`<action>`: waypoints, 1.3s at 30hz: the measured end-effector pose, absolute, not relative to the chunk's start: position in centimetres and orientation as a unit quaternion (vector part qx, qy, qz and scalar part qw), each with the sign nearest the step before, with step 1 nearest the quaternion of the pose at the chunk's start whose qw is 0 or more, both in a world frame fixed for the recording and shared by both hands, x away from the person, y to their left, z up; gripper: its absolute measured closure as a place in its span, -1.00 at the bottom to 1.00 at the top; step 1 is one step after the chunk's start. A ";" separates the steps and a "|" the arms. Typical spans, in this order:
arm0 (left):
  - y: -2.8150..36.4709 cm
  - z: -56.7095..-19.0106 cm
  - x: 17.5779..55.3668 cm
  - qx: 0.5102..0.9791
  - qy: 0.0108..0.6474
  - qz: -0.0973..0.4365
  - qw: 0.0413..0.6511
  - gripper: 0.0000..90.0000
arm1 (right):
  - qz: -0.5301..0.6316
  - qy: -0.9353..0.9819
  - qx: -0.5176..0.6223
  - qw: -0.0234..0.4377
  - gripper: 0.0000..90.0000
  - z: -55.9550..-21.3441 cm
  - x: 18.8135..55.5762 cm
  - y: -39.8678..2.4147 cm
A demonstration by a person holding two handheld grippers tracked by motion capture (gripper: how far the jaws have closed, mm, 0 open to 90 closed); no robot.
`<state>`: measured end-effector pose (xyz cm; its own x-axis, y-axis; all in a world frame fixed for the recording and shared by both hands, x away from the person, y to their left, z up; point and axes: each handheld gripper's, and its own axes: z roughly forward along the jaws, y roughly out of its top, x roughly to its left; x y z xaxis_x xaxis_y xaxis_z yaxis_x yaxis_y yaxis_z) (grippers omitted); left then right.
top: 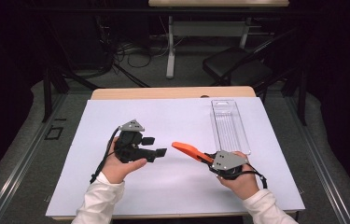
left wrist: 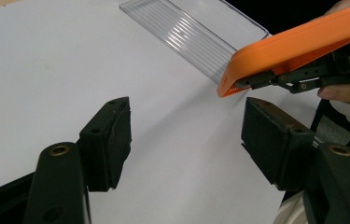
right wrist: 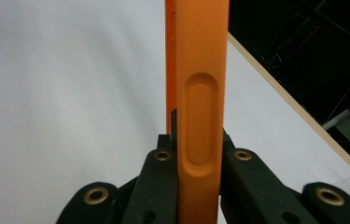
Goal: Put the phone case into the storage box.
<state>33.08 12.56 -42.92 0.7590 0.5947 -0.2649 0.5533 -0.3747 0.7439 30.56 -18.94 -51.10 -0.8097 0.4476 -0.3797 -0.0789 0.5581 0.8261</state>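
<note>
- Nearest the person, the right gripper (top: 208, 159) is clamped edge-on around an orange phone case (top: 187, 151), held just above the white table cover (top: 116, 196).
- The case's free end points toward the left gripper (top: 154, 146), whose jaws stand apart with nothing between them.
- In the left gripper view, the case (left wrist: 294, 46) hangs just beyond those open pads (left wrist: 112, 135).
- Farther back, a clear plastic tray (top: 228, 123) lies flat on the cover.
</note>
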 end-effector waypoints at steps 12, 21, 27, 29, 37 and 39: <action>11.9 -42.8 32.6 0.832 0.333 0.028 0.444 -0.01 | 0.474 0.830 0.121 0.270 0.93 -51.1 30.7 -19.0; 11.5 -42.8 32.4 0.825 0.327 0.032 0.460 0.04 | 0.486 0.826 0.126 0.256 0.93 -51.2 30.7 -18.9; 11.4 -42.9 32.3 0.827 0.322 0.027 0.460 0.06 | 0.494 0.824 0.127 0.246 0.93 -51.2 30.6 -18.7; 11.3 -42.9 32.3 0.828 0.320 0.033 0.458 0.06 | 0.497 0.823 0.127 0.243 0.93 -51.2 30.6 -18.6; 11.2 -42.9 32.2 0.826 0.316 0.025 0.466 0.08 | 0.503 0.821 0.128 0.237 0.93 -51.3 30.6 -18.6; 11.2 -42.9 32.2 0.826 0.314 0.026 0.468 0.08 | 0.504 0.821 0.130 0.235 0.93 -51.3 30.6 -18.5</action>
<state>32.18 11.17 -42.87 0.8016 0.5428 -0.2506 0.4936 -0.3644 0.7897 30.57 -18.55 -51.34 -0.8556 0.4503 -0.2552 -0.0242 0.4577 0.8888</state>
